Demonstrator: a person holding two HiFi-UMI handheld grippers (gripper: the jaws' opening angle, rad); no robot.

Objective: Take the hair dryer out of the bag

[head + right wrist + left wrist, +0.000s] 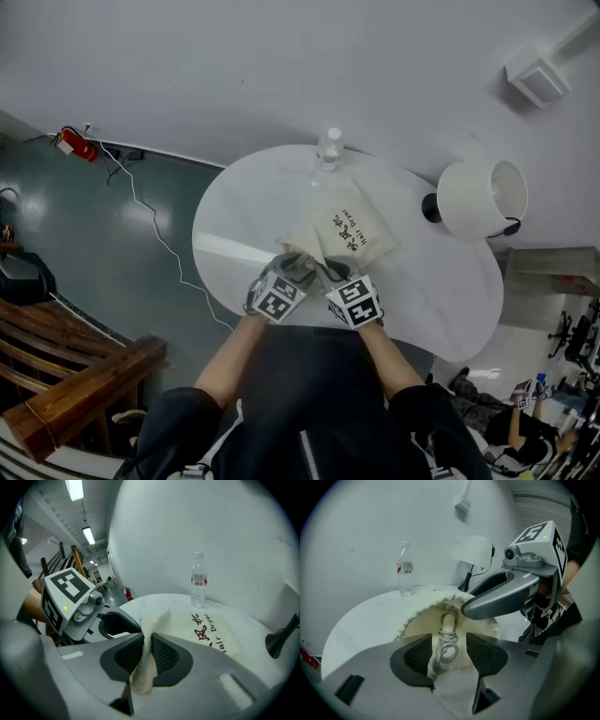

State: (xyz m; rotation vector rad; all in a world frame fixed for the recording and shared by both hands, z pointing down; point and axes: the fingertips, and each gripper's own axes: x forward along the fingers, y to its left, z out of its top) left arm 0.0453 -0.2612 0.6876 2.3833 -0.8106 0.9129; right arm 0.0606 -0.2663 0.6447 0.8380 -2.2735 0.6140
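Hair dryer point(450, 619) lies in the bag point(417, 623), its coiled cord point(448, 649) between the spread fingers of the left gripper point(449, 644). The right gripper point(146, 654) clamps the bag's edge (a thin fold); should it slip, the bag follows the dryer.

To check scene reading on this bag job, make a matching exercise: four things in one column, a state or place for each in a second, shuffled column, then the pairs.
Column 1
1. left claw
2. right claw
3. water bottle
4. table lamp

Column 2
A. stands upright at the far edge of the table
B. shut on a fold of the cloth bag
C. open, with the coiled cord between its jaws
D. white, at the table's right side in the head view

Pairs: 1-C; 2-B; 3-A; 4-D
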